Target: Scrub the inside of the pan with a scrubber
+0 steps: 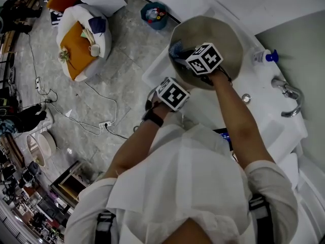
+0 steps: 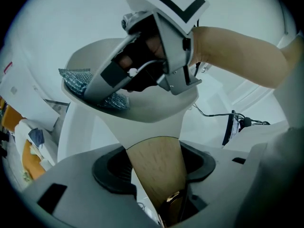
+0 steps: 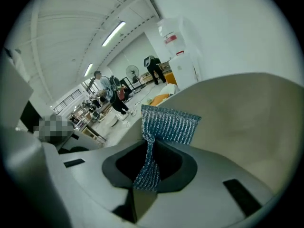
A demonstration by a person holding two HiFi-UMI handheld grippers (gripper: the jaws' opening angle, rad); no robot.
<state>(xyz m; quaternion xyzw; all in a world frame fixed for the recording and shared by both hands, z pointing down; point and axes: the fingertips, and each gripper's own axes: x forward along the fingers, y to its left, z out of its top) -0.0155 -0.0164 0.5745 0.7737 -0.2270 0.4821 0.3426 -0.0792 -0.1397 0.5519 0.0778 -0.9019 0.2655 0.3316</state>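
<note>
In the head view a beige pan [image 1: 218, 34] is held tilted over a white sink [image 1: 223, 111]. My left gripper [image 1: 172, 93] is shut on the pan's wooden handle [image 2: 156, 165], which runs between its jaws in the left gripper view [image 2: 154, 175]. The pan's bowl [image 2: 147, 108] rises beyond the handle. My right gripper [image 1: 203, 60] reaches into the pan and is shut on a blue mesh scrubber [image 3: 164, 125]. The scrubber's free end lies against the pan's inner wall [image 3: 247, 122] near the rim. From the left gripper view the scrubber [image 2: 78, 82] shows under the right gripper [image 2: 102, 87].
A chrome tap [image 1: 288, 93] and a soap bottle [image 1: 265, 56] stand at the sink's right side. To the left, the floor holds cables, a white and orange bean bag [image 1: 81, 39] and a blue bowl [image 1: 155, 13]. People stand far off in the right gripper view.
</note>
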